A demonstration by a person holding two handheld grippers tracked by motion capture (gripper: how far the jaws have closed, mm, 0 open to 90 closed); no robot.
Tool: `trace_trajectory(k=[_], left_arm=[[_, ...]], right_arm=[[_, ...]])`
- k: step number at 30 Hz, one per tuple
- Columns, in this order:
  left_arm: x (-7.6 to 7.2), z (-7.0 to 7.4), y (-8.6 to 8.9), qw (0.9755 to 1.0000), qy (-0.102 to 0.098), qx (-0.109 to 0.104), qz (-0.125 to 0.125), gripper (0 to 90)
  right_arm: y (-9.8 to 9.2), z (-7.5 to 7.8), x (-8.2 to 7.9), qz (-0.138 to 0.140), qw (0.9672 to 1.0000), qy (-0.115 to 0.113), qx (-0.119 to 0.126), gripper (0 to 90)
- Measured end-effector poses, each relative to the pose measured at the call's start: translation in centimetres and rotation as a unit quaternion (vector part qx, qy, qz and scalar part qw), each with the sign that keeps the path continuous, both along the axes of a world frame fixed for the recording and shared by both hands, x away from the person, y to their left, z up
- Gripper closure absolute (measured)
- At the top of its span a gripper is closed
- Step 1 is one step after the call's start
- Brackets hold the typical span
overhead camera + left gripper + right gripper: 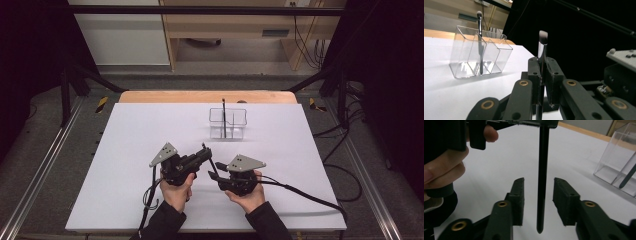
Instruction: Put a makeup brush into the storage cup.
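Observation:
A clear plastic organizer (228, 123) (477, 55) (621, 170) with compartments stands on the white table toward the back, with one dark makeup brush (224, 116) (479, 30) upright in it. My left gripper (204, 150) (543, 72) is shut on a second makeup brush (542, 47) (542, 175), held upright with its bristles on top. My right gripper (213, 175) (539, 200) is open. That brush's black handle hangs between its jaws without touching either pad, and its tip sits above the table.
The white table top (150, 130) lies on a wooden board (200, 96). Cables (300, 192) trail off both grippers toward the front and right. Black frame posts (65, 85) stand at the table's sides.

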State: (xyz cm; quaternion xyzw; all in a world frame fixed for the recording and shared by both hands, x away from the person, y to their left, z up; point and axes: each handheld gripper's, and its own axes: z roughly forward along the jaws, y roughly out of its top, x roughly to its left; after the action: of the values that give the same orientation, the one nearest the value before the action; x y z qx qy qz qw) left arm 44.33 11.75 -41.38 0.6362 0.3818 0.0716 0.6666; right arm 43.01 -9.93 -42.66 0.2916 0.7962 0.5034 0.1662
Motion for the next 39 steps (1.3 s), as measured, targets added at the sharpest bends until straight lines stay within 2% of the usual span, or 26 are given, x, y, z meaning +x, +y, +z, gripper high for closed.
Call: trace_trajectory(k=[4,9,14,18,28,35,39], left_arm=[[-0.2,0.2,-0.1,0.9998,-0.008,0.017,-0.003,83.1],[-0.6,0.7,-0.6,0.9986,-0.022,0.046,-0.009,83.2],[-0.9,0.9,-1.1,0.9976,-0.030,0.060,-0.015,83.2],[-1.0,0.8,-1.4,0.9972,-0.031,0.066,-0.018,83.2],[-1.2,0.7,-1.7,0.9965,-0.036,0.073,-0.021,83.2],[-1.3,0.6,-1.8,0.9962,-0.037,0.076,-0.022,83.2],[-1.4,0.7,-1.8,0.9961,-0.038,0.077,-0.022,83.2]], right_arm=[[-0.2,0.3,0.0,-0.008,0.9999,-0.009,0.003,46.4],[-0.4,0.6,0.0,-0.013,0.9999,-0.009,0.005,43.6],[-0.5,0.9,-0.1,-0.008,0.9998,-0.003,0.015,49.3],[-0.6,1.2,-0.2,-0.009,0.9997,-0.007,0.022,54.6],[-0.7,1.4,-0.4,-0.007,0.9994,-0.007,0.034,69.8],[-0.8,1.5,-0.4,-0.002,0.9992,-0.005,0.039,83.6],[-0.8,1.5,-0.4,0.000,0.9992,-0.003,0.041,83.9]])
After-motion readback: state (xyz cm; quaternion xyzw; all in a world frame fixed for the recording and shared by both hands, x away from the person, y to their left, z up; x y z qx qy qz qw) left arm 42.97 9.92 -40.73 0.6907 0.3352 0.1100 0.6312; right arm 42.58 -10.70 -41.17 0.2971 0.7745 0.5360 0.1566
